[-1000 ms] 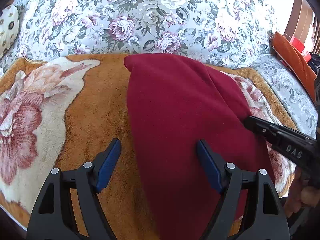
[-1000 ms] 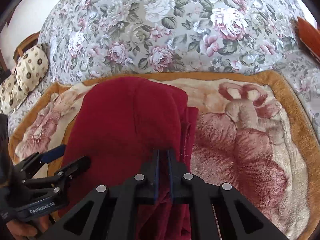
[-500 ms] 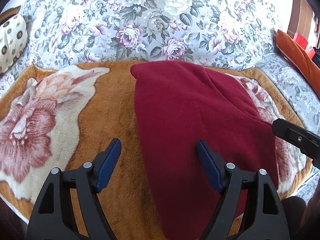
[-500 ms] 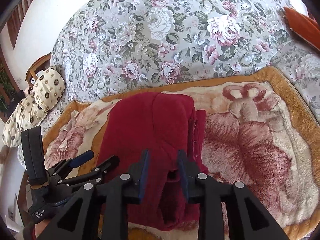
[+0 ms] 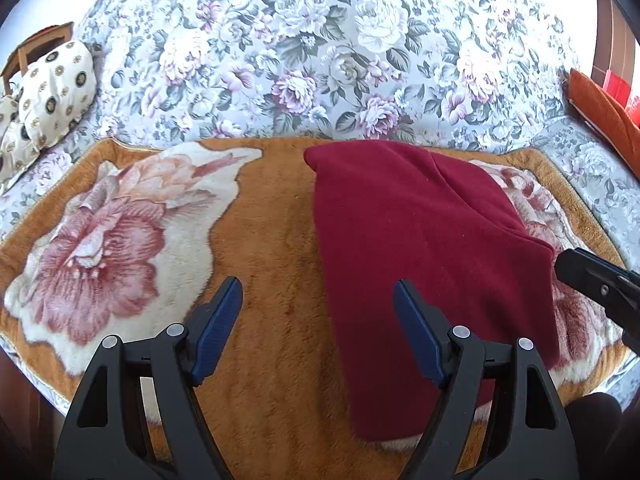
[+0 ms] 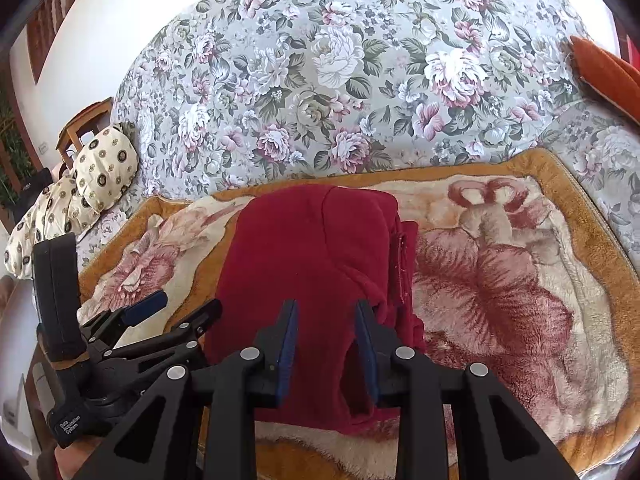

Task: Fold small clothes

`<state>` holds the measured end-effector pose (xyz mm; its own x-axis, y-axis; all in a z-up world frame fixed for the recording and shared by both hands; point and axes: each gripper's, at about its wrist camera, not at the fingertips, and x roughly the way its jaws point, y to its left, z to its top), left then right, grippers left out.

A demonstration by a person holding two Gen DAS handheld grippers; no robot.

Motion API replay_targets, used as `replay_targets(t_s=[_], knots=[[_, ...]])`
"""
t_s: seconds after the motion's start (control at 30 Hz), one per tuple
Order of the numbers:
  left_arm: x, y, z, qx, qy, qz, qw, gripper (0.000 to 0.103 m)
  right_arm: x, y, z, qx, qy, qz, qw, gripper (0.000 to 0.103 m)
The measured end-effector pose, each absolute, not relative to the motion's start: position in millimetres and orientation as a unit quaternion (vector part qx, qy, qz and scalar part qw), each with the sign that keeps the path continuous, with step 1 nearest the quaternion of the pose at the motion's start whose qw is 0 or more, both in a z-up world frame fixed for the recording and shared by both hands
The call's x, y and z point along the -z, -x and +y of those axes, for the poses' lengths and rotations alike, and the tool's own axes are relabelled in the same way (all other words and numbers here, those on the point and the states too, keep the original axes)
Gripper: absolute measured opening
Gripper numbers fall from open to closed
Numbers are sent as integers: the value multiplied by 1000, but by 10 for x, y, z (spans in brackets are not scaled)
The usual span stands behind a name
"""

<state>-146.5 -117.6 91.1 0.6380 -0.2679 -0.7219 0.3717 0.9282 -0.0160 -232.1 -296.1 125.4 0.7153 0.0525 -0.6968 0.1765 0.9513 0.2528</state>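
Observation:
A dark red garment (image 5: 420,248) lies folded in a long strip on the orange flowered blanket (image 5: 272,240). My left gripper (image 5: 317,286) is open wide above the garment's left edge and holds nothing. In the right wrist view the garment (image 6: 312,256) runs away from me, with a layered edge along its right side. My right gripper (image 6: 326,305) hovers over its near end, jaws partly apart, pads clear of the cloth. The left gripper (image 6: 186,304) shows at lower left of that view, beside the garment. One right finger (image 5: 592,280) pokes in at the garment's right edge.
The blanket (image 6: 520,280) covers a seat draped in grey flowered fabric (image 5: 320,40). Cream patterned pillows (image 6: 100,168) lie at the left by a wooden chair (image 6: 84,120). An orange cushion (image 5: 600,108) sits at the far right. The blanket's front edge is close below me.
The right gripper, shut on the garment's near end a second ago, has opened and let go. Both grippers have drawn back and up, so the garment looks smaller.

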Motion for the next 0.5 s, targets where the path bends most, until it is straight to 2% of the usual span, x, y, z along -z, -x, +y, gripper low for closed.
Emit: replay_targets(t_s=[0.13, 0.23, 0.5], knots=[[-968, 1492, -1026, 175, -36, 375, 910, 78, -1241, 2342, -2974, 36, -162, 375, 912, 35], [-975, 1491, -1000, 175, -19, 376, 910, 78, -1242, 2347, -2921, 37, -156, 375, 913, 35], [-1008, 1571, -1123, 172, -54, 362, 915, 78, -1275, 2389, -2824, 57, -126, 364, 921, 37]])
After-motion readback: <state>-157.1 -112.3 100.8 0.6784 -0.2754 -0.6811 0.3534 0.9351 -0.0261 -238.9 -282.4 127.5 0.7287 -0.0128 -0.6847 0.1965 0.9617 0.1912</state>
